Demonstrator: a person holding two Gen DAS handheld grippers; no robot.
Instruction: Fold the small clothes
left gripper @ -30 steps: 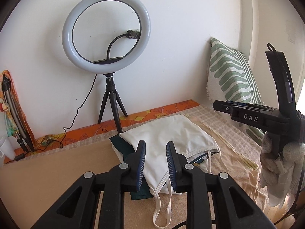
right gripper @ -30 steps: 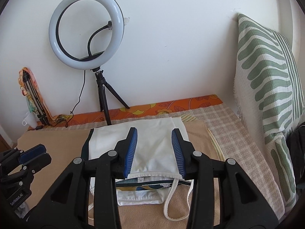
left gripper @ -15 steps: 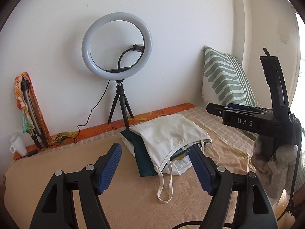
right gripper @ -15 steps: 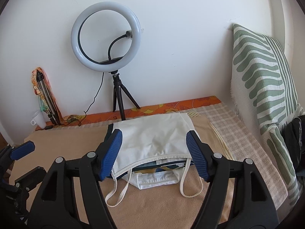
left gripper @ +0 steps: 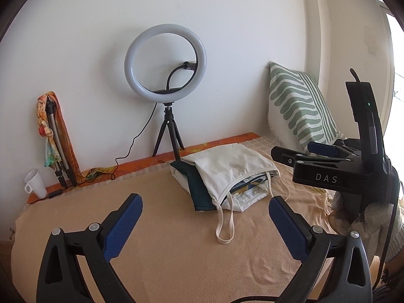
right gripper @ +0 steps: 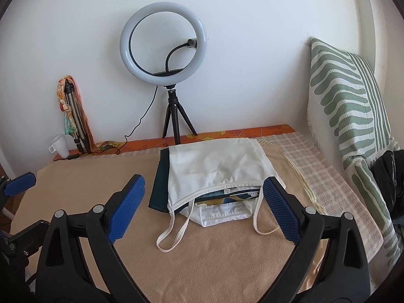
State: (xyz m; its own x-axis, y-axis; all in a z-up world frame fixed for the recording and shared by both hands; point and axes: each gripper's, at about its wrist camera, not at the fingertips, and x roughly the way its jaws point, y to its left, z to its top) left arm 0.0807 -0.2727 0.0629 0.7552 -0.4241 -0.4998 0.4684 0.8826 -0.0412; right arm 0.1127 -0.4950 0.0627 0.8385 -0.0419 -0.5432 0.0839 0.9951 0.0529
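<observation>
A folded white strap top [right gripper: 217, 166] lies on top of a small pile of folded clothes on the tan blanket [right gripper: 75, 184], its straps [right gripper: 174, 229] trailing toward me. A dark teal garment [right gripper: 159, 189] and a white one [right gripper: 222, 214] show under it. The pile also shows in the left wrist view [left gripper: 227, 169]. My left gripper [left gripper: 205, 227] is open and empty, held back from the pile. My right gripper [right gripper: 204, 207] is open and empty, just short of the pile's near edge; it shows at the right in the left wrist view [left gripper: 315, 156].
A ring light on a tripod [right gripper: 164, 43] stands at the wall behind the pile. A green striped pillow [right gripper: 353, 116] leans at the right. A white cup [right gripper: 59, 145] and a folded tripod with a scarf [right gripper: 73, 111] stand at the back left.
Both grippers have opened wide and drawn back from the pile. The white top, which lay between their nearly shut jaws a second ago, now lies free on the pile.
</observation>
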